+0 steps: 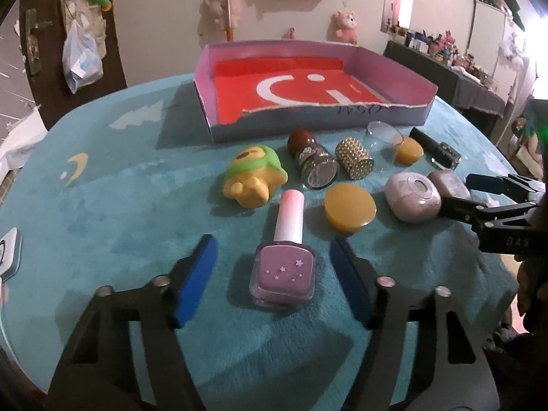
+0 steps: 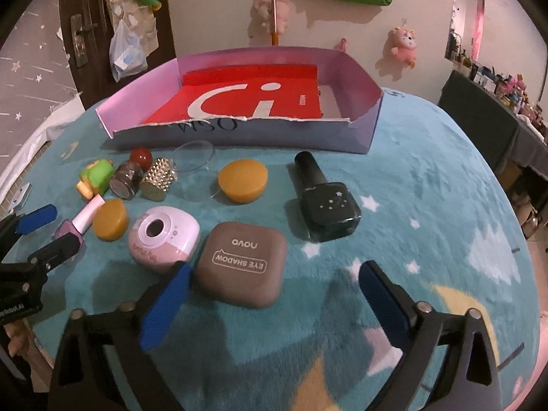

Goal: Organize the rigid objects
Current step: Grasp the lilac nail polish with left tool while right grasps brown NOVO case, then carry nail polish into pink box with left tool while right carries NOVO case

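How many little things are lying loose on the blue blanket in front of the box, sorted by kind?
Nail polish bottles: 2, lilac and dark
Amber round pieces: 2, near and far
Cosmetic cases: 2, pink and brown eye shadow
Glitter jar: 1
Studded gold cylinder: 1
Clear dome: 1
Yellow-green toy: 1
Total: 10

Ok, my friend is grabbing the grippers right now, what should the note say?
Left gripper: jaws open, either side of the lilac square nail polish bottle, not pressing it.
Right gripper: jaws open, the brown rounded eye shadow case between them near the left one, not gripped.
The purple cardboard tray with a red liner holds nothing yet.
Nothing is sorted: the dark green nail polish bottle, pink round compact and everything else lie on the teal blanket.
Left: move every item into the tray.
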Action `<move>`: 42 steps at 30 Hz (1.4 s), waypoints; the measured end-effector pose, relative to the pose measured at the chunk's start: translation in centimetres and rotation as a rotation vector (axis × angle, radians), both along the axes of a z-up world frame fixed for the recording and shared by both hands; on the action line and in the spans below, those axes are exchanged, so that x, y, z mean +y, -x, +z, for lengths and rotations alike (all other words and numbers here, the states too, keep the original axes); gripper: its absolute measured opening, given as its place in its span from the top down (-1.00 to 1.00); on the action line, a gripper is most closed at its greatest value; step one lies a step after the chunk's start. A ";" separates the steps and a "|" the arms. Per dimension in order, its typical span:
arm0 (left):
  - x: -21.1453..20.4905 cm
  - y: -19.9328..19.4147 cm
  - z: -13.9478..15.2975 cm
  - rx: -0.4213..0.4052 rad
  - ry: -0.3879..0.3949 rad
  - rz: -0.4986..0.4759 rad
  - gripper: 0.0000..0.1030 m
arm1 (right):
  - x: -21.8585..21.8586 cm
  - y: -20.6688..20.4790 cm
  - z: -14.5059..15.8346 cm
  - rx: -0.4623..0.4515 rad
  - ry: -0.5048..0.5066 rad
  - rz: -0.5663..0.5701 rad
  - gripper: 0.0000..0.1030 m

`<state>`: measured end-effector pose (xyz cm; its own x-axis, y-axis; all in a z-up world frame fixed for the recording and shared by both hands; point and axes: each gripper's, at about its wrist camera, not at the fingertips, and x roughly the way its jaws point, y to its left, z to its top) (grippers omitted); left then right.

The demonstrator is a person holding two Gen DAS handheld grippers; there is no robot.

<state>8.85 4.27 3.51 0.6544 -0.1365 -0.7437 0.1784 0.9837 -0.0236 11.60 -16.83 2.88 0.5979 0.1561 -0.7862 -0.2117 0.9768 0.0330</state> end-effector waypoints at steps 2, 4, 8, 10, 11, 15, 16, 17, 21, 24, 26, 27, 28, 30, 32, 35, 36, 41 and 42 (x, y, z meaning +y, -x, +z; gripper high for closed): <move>-0.2 -0.4 -0.4 0.017 0.006 -0.007 -0.04 | 0.2 -0.2 -0.2 0.013 -0.003 0.010 -0.72; -0.3 -0.4 -0.5 0.008 -0.005 -0.002 0.08 | 0.5 -0.1 -0.2 0.002 0.015 0.022 -0.66; -0.5 -0.5 -0.4 -0.002 0.007 -0.011 0.34 | 0.9 0.3 -0.1 -0.018 0.005 0.056 -0.39; -0.6 -0.4 -0.3 -0.009 0.007 -0.002 0.34 | 1.0 0.5 0.0 -0.029 0.000 0.072 -0.14; -0.6 -0.4 -0.3 -0.011 0.008 0.007 0.34 | 1.0 0.5 0.0 -0.025 -0.007 0.076 -0.15; -1.0 -0.1 0.1 -0.037 0.021 0.038 0.35 | 0.6 0.9 0.5 -0.035 -0.034 0.099 -0.14; -1.1 0.0 0.2 -0.048 0.020 0.045 0.35 | 0.6 1.0 0.6 -0.039 -0.020 0.103 -0.14; -1.3 0.1 0.3 -0.062 0.015 0.054 0.35 | 0.6 1.0 0.6 -0.039 -0.016 0.108 -0.14; -2.0 0.6 1.0 -0.117 0.003 0.062 0.35 | 0.5 1.1 0.4 -0.027 -0.029 0.123 -0.14; -2.2 0.8 1.4 -0.139 0.009 0.069 0.35 | 0.5 1.2 0.3 -0.034 -0.013 0.132 -0.14; -2.3 0.9 1.7 -0.149 0.013 0.069 0.35 | 0.4 1.2 0.5 -0.035 -0.018 0.133 -0.14; -2.4 0.9 1.9 -0.153 0.014 0.067 0.35 | 0.4 1.2 0.5 -0.038 -0.018 0.132 -0.14; -2.5 0.9 2.0 -0.157 0.013 0.064 0.35 | 0.3 1.3 0.7 -0.042 -0.018 0.130 -0.14; -2.7 0.9 2.3 -0.164 0.010 0.060 0.35 | 0.3 1.4 0.9 -0.049 -0.019 0.129 -0.14; -2.9 1.0 2.3 -0.167 0.010 0.055 0.35 | 0.3 1.5 1.0 -0.050 -0.020 0.130 -0.14; -3.1 0.9 2.4 -0.169 0.006 0.052 0.35 | 0.3 1.4 1.0 -0.050 -0.023 0.127 -0.14; -3.1 0.9 2.3 -0.169 0.005 0.051 0.35 | 0.2 1.4 1.0 -0.048 -0.024 0.127 -0.14; -3.3 1.0 2.9 -0.178 0.002 0.047 0.35 | 0.0 1.4 1.1 -0.047 -0.031 0.123 -0.14; -3.4 1.0 3.1 -0.182 0.000 0.046 0.35 | 0.0 1.3 1.2 -0.049 -0.034 0.122 -0.14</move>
<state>7.89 0.88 6.62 0.7837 -0.1039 -0.6124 0.1349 0.9908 0.0045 10.29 -16.85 4.09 0.6103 0.2561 -0.7497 -0.3306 0.9423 0.0528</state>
